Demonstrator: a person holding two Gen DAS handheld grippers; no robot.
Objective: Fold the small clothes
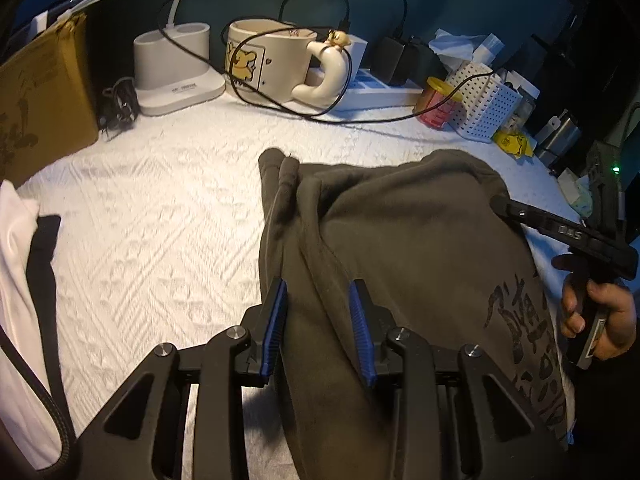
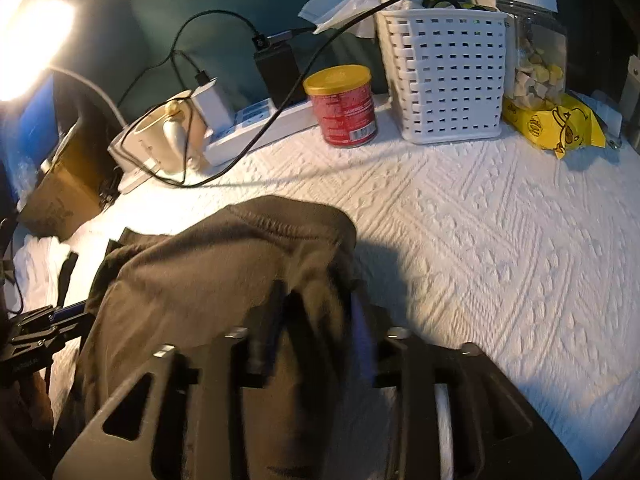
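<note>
Cloth of the dark garment, lying on the white-covered table, is bunched between the partly open left tool and blurred right tool, seemingly for folding; a firm grip cannot be told.

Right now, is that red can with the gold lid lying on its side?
No, the red can with the gold lid stands upright on the white textured cloth, beside the white perforated plastic basket.
</note>
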